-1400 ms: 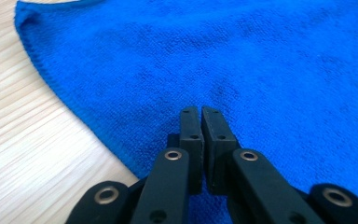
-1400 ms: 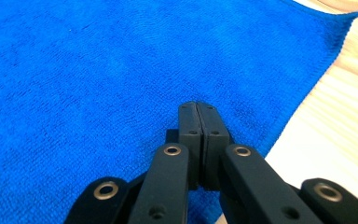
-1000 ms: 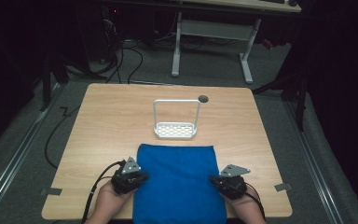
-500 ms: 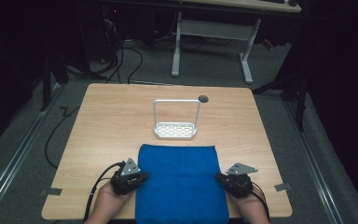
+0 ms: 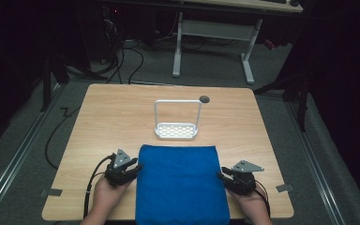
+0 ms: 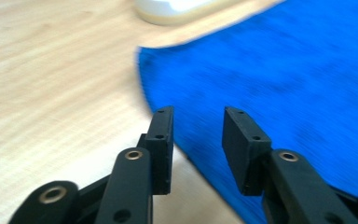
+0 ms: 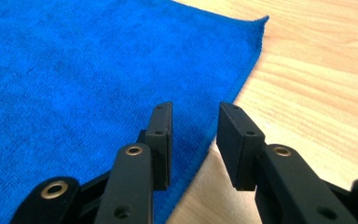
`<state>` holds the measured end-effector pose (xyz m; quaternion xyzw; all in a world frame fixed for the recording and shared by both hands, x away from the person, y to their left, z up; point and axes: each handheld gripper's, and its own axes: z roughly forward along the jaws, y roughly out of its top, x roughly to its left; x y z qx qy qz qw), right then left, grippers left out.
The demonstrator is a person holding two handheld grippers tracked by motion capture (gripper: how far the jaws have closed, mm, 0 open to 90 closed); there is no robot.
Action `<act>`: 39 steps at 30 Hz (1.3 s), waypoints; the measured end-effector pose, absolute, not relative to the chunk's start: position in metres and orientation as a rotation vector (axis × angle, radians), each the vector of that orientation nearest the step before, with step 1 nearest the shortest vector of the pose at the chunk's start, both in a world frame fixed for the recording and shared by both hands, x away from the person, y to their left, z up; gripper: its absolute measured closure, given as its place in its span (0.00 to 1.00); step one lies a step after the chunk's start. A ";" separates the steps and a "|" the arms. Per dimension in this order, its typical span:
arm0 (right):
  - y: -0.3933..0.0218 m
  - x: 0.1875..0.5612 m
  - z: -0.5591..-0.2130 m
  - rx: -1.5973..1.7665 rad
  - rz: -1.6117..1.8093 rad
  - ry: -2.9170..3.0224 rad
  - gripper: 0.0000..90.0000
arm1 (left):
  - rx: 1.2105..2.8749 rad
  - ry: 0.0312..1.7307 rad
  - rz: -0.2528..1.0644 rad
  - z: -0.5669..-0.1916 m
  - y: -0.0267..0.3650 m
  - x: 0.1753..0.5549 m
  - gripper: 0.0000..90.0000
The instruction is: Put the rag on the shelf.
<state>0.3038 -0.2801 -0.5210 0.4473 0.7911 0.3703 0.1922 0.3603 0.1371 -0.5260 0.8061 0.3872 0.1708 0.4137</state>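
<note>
High view: the desk (image 5: 122,112) is being looked down on from above its near side, facing forward. Left and right claw views: being taken close and low along the jaws. The blue cloth (image 5: 180,183) (image 6: 284,79) (image 7: 74,70) is being shared by all three.

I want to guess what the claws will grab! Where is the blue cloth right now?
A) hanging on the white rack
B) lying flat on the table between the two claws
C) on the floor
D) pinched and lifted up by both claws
B: the blue cloth lies flat on the wooden table, with the left claw and the right claw open at its side edges, and the white rack stands bare behind it.
</note>
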 end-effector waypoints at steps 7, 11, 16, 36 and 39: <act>-0.280 0.302 -0.520 1.249 1.051 2.213 0.71 | 2.028 1.021 0.495 -0.529 0.126 0.388 0.68; -0.281 0.302 -0.520 1.263 1.053 2.208 0.70 | 2.023 1.042 0.496 -0.531 0.122 0.402 0.68; -0.281 0.303 -0.522 1.270 1.047 2.214 0.69 | 2.083 1.035 0.494 -0.533 0.110 0.416 0.68; -0.281 0.317 -0.523 1.341 1.054 2.146 0.60 | 2.016 1.043 0.402 -0.533 0.119 0.417 0.89; -0.281 0.325 -0.523 1.371 1.053 2.139 0.60 | 2.007 1.045 0.383 -0.533 0.120 0.417 0.90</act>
